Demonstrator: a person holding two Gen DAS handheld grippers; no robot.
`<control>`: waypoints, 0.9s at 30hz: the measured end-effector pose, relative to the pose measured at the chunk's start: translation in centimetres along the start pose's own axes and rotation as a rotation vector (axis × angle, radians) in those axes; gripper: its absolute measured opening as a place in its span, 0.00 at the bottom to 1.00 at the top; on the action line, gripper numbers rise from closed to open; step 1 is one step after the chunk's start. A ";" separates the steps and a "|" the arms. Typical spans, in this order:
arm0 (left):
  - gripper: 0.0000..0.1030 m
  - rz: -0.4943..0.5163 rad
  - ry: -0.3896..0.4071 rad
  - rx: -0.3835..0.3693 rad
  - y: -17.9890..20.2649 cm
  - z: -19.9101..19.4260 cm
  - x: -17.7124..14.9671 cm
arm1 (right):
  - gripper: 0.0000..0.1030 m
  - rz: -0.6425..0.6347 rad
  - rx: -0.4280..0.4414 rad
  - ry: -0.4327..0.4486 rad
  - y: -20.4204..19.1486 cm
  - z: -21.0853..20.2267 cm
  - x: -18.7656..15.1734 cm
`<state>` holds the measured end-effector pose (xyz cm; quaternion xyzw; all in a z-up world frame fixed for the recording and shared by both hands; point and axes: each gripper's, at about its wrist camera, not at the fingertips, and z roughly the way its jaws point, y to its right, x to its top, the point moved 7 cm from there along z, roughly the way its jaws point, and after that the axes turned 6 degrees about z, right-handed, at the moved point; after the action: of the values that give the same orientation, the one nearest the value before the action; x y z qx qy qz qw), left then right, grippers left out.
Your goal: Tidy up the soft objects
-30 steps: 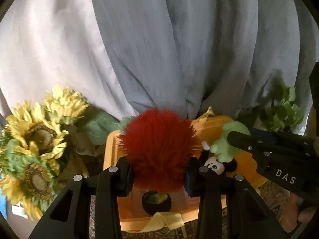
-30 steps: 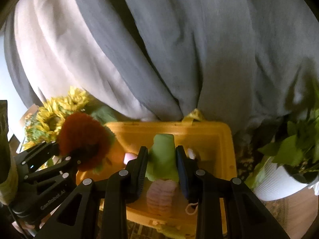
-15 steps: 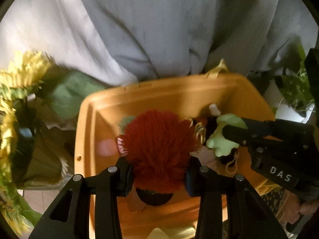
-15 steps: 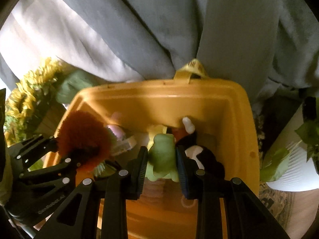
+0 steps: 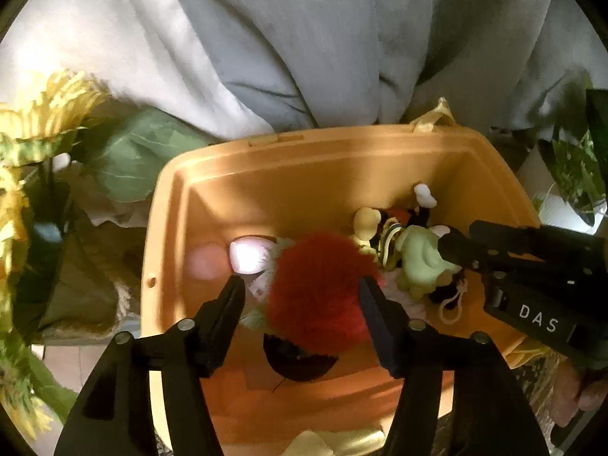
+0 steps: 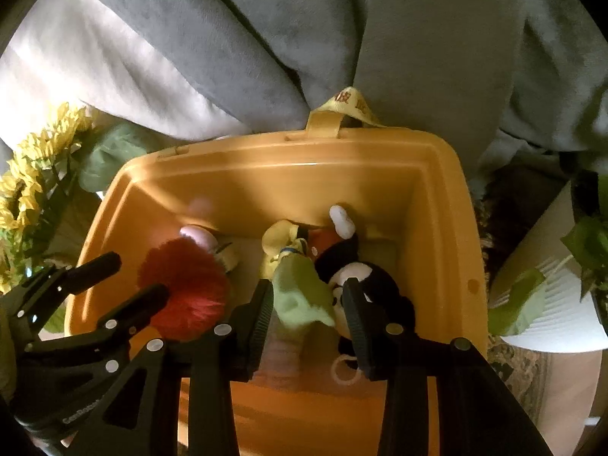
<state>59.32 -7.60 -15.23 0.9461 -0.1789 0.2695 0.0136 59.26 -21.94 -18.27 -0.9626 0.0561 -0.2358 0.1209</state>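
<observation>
Plush toys (several) inside bin.

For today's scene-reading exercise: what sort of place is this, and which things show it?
Probably a home living room: grey curtains hang behind, sunflowers and a potted plant flank a yellow bin of soft toys.

Bin floor: we see bare orange plastic in the near half of the open orange plastic bin.
Far half: crowded by a fluffy red pom-pom toy, a pale green plush and a black-and-white plush mouse.
Left flank: yellow artificial sunflowers stand close.
Right flank: a white ribbed plant pot.
Behind: grey draped curtains close off the far rim.
</observation>
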 end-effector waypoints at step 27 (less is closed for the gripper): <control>0.90 -0.078 0.324 0.141 -2.7 -19.0 -8.4 | 0.65 0.005 -0.047 0.329 -5.9 -16.6 -9.1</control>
<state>43.98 0.00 -3.10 0.8952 -0.1181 0.4296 -0.0136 43.81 -18.20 -6.51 -0.9134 0.0829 -0.3885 0.0881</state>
